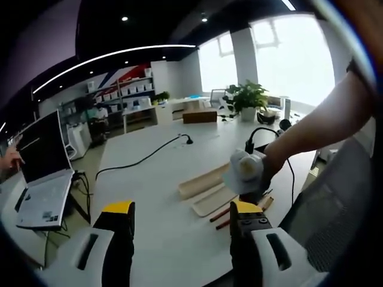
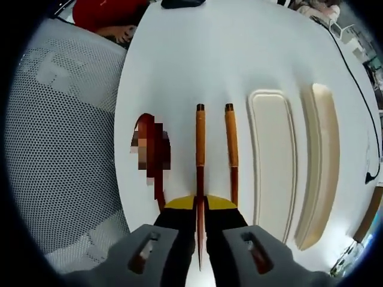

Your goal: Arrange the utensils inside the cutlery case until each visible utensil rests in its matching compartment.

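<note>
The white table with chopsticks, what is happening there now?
A person works with two handheld grippers. The right gripper is shut on one reddish-brown wooden chopstick lying on the white table. The second chopstick lies beside it, next to the cream cutlery case, whose compartments look empty. The left gripper is open above the table.

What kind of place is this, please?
Probably an open office or showroom: a large white table with a laptop at its edge, display shelves along the back wall, and a potted plant by big windows.
</note>
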{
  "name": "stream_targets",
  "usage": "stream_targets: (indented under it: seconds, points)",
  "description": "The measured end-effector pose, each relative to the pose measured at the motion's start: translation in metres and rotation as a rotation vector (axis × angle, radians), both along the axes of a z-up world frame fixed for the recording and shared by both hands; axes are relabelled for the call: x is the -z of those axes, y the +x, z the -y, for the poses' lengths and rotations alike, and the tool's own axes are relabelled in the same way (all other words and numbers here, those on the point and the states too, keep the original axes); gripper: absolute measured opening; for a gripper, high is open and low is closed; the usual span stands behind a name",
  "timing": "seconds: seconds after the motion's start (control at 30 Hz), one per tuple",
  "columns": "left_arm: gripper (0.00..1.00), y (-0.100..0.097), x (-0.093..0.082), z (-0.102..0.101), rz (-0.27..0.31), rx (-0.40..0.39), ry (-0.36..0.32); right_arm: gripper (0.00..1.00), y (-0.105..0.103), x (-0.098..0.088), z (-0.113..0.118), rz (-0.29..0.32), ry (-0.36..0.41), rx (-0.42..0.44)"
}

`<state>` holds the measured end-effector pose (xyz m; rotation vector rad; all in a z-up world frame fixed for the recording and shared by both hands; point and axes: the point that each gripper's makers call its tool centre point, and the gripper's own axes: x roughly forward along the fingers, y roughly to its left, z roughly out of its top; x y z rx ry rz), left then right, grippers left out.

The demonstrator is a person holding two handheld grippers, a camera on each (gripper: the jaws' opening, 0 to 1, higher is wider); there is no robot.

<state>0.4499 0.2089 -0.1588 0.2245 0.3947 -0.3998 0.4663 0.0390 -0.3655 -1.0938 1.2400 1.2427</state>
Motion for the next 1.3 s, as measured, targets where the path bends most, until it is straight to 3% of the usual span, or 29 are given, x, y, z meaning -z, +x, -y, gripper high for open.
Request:
stream_targets:
  seconds: [0.03,0.13,0.43,0.67,0.97,1.3]
  points:
    - [0.66,0.0,-0.001,0.0,0.002,-0.002,-0.002,0.01,-0.002,0.0,0.003,-0.007,-0.012,0.022]
    - [0.66,0.0,-0.001,0.0,0.005,-0.002,-0.004,0.0,0.0,0.0,0.002,0.011,0.013,-0.021]
    - [0.66,0.001,-0.002,0.0,0.007,0.0,-0.006,0.0,0.007,-0.001,0.008,0.051,0.05,0.025]
    - [0.66,0.001,-0.002,0.0,0.01,0.0,-0.008,0.0,0.007,-0.015,0.006,0.042,0.092,0.062]
    - [0.66,0.001,-0.003,0.0,0.012,-0.001,-0.012,0.0,0.012,-0.025,0.007,0.038,0.084,0.056]
    - [0.66,0.0,-0.002,0.002,0.008,0.009,-0.01,0.0,0.034,-0.048,0.014,0.087,0.086,0.06]
